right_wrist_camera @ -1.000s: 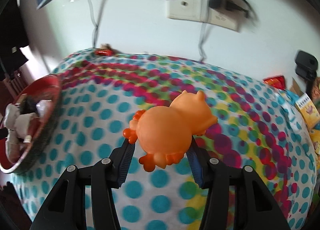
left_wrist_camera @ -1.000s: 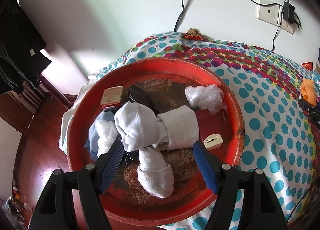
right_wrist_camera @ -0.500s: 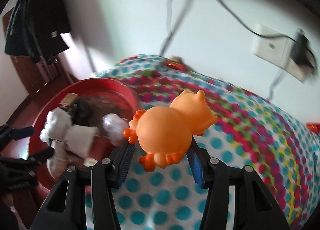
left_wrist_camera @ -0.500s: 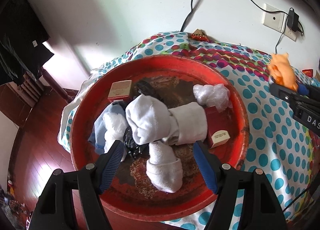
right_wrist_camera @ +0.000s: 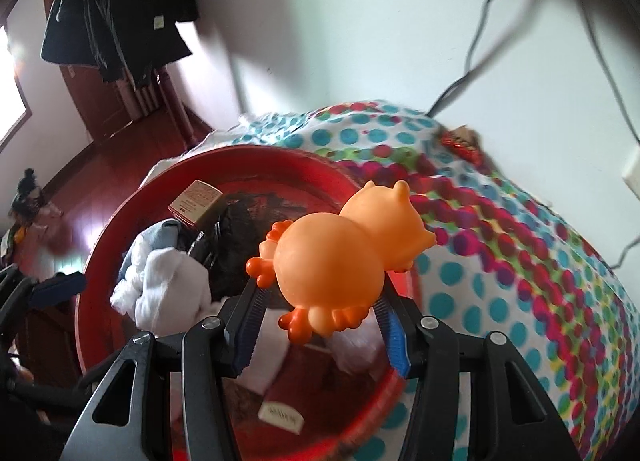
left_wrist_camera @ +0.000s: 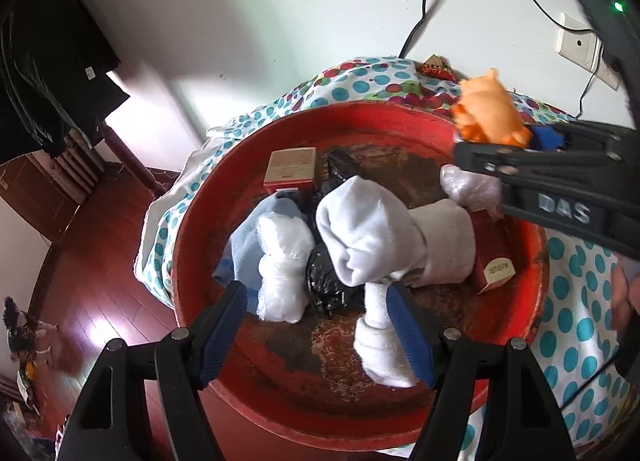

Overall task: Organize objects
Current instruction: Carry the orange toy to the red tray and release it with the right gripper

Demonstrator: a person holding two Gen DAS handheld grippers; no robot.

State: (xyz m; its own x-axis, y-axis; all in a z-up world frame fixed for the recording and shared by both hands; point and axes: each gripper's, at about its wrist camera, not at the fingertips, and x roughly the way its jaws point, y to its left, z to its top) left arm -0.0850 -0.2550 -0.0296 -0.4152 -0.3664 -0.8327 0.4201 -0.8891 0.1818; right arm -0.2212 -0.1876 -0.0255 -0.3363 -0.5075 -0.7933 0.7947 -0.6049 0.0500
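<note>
Orange toy (right_wrist_camera: 332, 257) clamped in right gripper (right_wrist_camera: 320, 301) fingers above crowded red basin (left_wrist_camera: 192, 221); left gripper (left_wrist_camera: 316, 325) fingers apart over socks (left_wrist_camera: 368, 237).

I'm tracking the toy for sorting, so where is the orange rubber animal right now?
The orange rubber animal is clamped in the right tongs, held above the far right rim of the red basin, over the clear plastic bundle.
</note>
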